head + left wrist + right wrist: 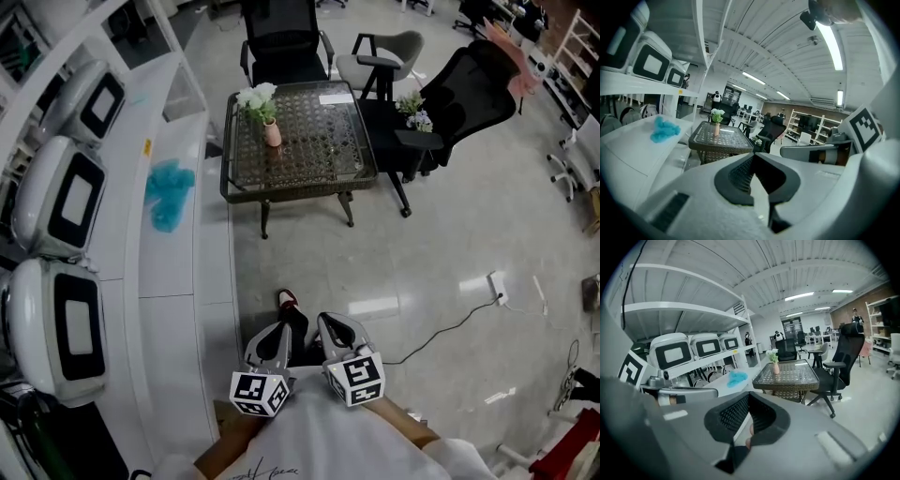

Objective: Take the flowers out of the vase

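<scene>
The white flowers (257, 96) stand upright in a small pink vase (272, 134) near the far left corner of the wicker bench (300, 193) across the room. The person stands well apart from it, holding both tools close to the body. The left hand-held gripper (278, 330) is clenched with nothing between its jaws. The right hand-held gripper (329, 323) is clenched and empty too. A blue cloth (169, 194) lies on the long white shelf (173, 272) to the left.

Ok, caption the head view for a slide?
Left gripper and right gripper shut, well short of the flowers in the vase on the table.
</scene>
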`<state>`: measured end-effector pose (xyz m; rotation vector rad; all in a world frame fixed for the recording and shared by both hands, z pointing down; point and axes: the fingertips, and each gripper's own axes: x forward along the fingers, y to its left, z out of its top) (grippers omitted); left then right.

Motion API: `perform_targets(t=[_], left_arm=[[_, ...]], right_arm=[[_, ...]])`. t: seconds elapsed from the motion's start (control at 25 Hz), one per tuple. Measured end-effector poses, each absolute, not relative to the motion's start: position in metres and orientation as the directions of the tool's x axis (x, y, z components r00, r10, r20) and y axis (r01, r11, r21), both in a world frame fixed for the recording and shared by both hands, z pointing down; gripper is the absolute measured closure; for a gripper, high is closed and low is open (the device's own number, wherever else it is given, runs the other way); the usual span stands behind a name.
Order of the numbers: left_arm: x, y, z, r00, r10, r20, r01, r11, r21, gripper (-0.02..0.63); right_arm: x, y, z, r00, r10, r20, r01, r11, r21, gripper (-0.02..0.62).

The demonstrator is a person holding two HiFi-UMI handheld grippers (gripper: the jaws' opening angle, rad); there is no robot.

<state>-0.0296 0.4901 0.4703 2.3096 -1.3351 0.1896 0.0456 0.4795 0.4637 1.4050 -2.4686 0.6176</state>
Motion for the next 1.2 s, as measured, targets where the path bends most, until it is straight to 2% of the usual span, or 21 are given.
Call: perform_targets(t=[0.16, 0.4, 1.2], left_arm=[[-0.033, 0.484, 0.464, 0.492, -0.808, 0.324, -0.866, -0.414, 0.282, 0.601], [-0.001, 0.479, 0.452, 0.575, -0.76, 0.303, -0.818, -0.541, 0.194, 0.601], [0.004, 0.416, 0.451, 0.571, -0.753, 0.327, -0.818, -0.555, 0.151, 0.601]], right_arm=[[0.047, 0.477, 0.463, -0.505, -0.767, 0.397, -0.863, 0.456, -0.217, 0.589], [0.052, 0.469, 0.46, -0.494, -0.775, 0.394, -0.87, 0.449, -0.206, 0.589], [0.053, 0.408, 0.462, -0.505, -0.765, 0.4, -0.863, 0.459, -0.211, 0.587]])
